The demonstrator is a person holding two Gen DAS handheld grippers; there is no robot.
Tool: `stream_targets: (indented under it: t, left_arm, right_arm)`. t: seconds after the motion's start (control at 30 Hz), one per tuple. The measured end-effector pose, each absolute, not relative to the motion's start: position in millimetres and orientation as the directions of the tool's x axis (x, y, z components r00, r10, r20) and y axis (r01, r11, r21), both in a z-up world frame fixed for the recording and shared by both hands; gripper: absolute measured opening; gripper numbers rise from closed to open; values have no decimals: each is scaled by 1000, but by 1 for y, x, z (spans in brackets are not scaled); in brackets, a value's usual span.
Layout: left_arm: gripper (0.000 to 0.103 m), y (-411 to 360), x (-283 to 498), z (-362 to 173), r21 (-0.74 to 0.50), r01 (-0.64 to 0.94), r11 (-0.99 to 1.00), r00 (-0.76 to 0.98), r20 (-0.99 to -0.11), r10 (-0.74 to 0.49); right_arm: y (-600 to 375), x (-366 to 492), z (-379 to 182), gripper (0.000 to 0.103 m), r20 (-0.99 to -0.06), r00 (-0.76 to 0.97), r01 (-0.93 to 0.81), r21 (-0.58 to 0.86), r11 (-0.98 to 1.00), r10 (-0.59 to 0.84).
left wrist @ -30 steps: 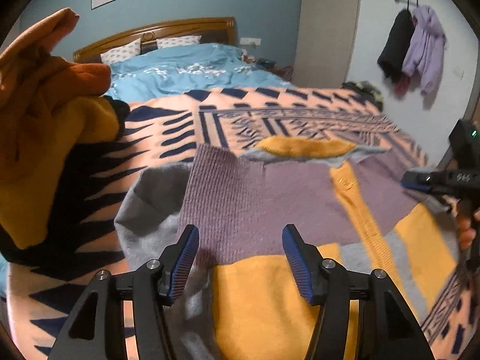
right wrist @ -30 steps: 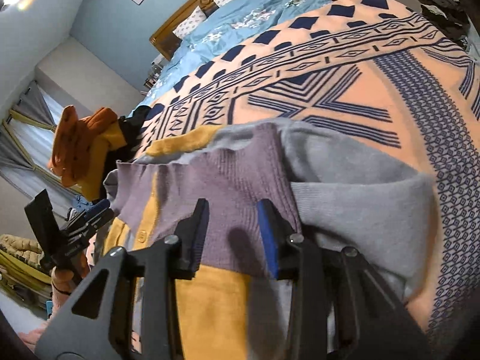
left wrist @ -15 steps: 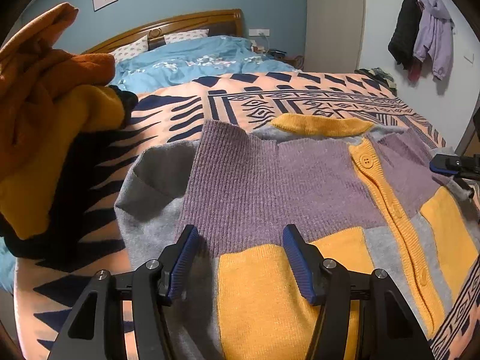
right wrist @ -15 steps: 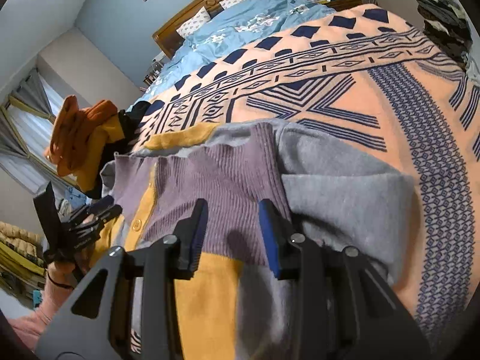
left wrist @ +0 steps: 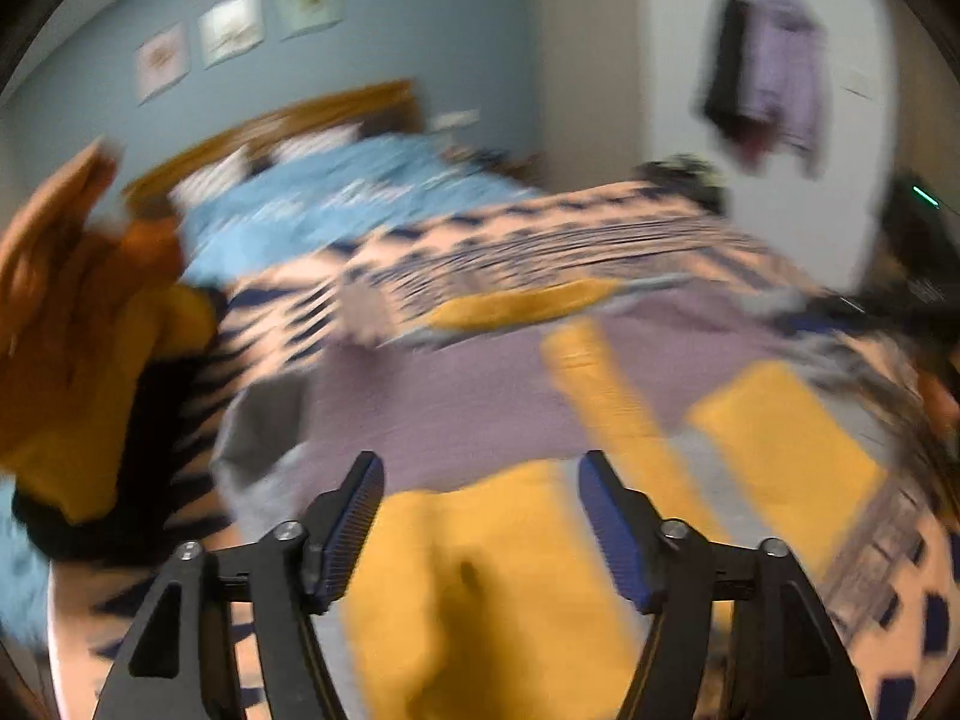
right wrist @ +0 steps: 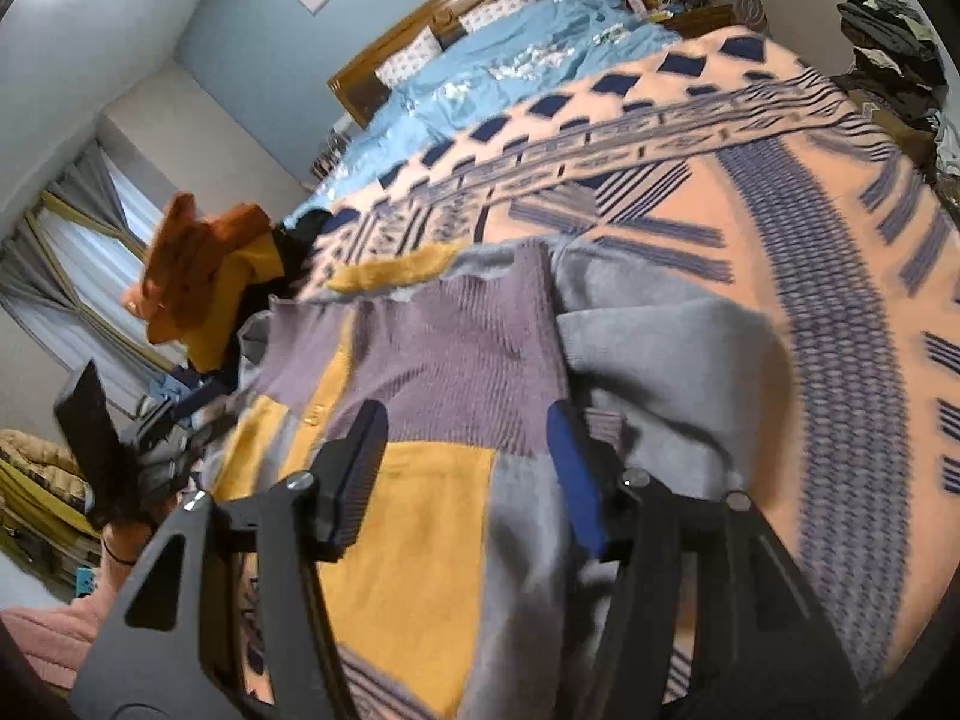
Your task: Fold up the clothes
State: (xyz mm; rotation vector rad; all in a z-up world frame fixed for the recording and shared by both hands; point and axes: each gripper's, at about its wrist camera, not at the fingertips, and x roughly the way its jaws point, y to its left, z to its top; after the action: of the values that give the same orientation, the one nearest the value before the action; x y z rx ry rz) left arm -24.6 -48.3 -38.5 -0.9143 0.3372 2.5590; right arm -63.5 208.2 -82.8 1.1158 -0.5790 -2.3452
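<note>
While a colour-block cardigan [right wrist: 432, 372] lies spread front-up on the patterned blanket [right wrist: 750, 228] at the foot of a bed, two handheld grippers hover over its opposite sides. The garment's long axis runs from the yellow collar [right wrist: 390, 267], farthest from both cameras, down the yellow button band [left wrist: 606, 396] to the hem nearest them. The left gripper [left wrist: 480, 516] hangs above the purple and yellow panels on one side, close to a grey sleeve [left wrist: 264, 420] already turned inward; the right gripper [right wrist: 465, 468] hangs above the other side, where the second grey sleeve [right wrist: 660, 360] bulges out past its blue-padded finger [right wrist: 573, 480]. Both sets of fingers stand released and wide apart, holding nothing.

Judging by the layout, the coming fold turns on that right-hand sleeve, which lies just beside the right gripper and well apart from the left one.

The right wrist view is fairly sharp and shows the sleeve's fold line and the knit ribbing. The left wrist view is heavily smeared by motion, so contact with the fabric cannot be told there; it alone shows jackets hung on the wall [left wrist: 768, 72]. A heap of orange and yellow clothing [right wrist: 204, 276] sits on the bed to the cardigan's left.
</note>
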Motion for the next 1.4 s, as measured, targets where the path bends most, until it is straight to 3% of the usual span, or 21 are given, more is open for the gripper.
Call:
stream_targets:
  t: [0.17, 0.3, 0.77, 0.97, 1.03, 1.13, 1.17, 1.23, 1.3, 1.4]
  left_arm:
    - [75, 23, 22, -33, 127, -673, -728, -618, -638, 460]
    - [75, 80, 44, -48, 164, -766, -621, -553, -661, 507]
    - [75, 171, 64, -101, 354, -773, -527, -583, -725, 367]
    - [76, 166, 33, -102, 213, -769, -603, -518, -761, 391]
    - [69, 161, 23, -103, 149, -761, -631, -489, -772, 407]
    - [39, 155, 18, -101, 128, -740, -661, -498, -765, 410]
    - [31, 154, 17, -100, 125, -733, -668, -502, -763, 407]
    - [24, 150, 13, -98, 102, -717, -690, -503, -760, 411]
    - [13, 145, 9, -95, 64, -702, -709, -498, -756, 425]
    - [10, 128, 1, -87, -31, -674, -738, -481, -740, 470]
  right_arm:
    - [242, -41, -67, 68, -586, -611, 188, 545, -817, -531]
    - [264, -36, -76, 68, -621, -603, 118, 551, -826, -501]
    - [281, -58, -120, 69, -610, -563, 42, 653, -756, -558]
    - [275, -72, -125, 76, -573, -565, 62, 689, -723, -594]
    - [271, -76, -126, 77, -564, -561, 77, 693, -717, -605]
    - [265, -81, -126, 77, -560, -552, 100, 691, -716, -618]
    - [263, -83, -126, 76, -565, -546, 107, 686, -720, -619]
    - [258, -85, -126, 59, -581, -532, 111, 673, -731, -616]
    - [254, -88, -130, 19, -612, -515, 102, 652, -752, -600]
    - [254, -86, -129, 14, -611, -517, 93, 656, -749, -599]
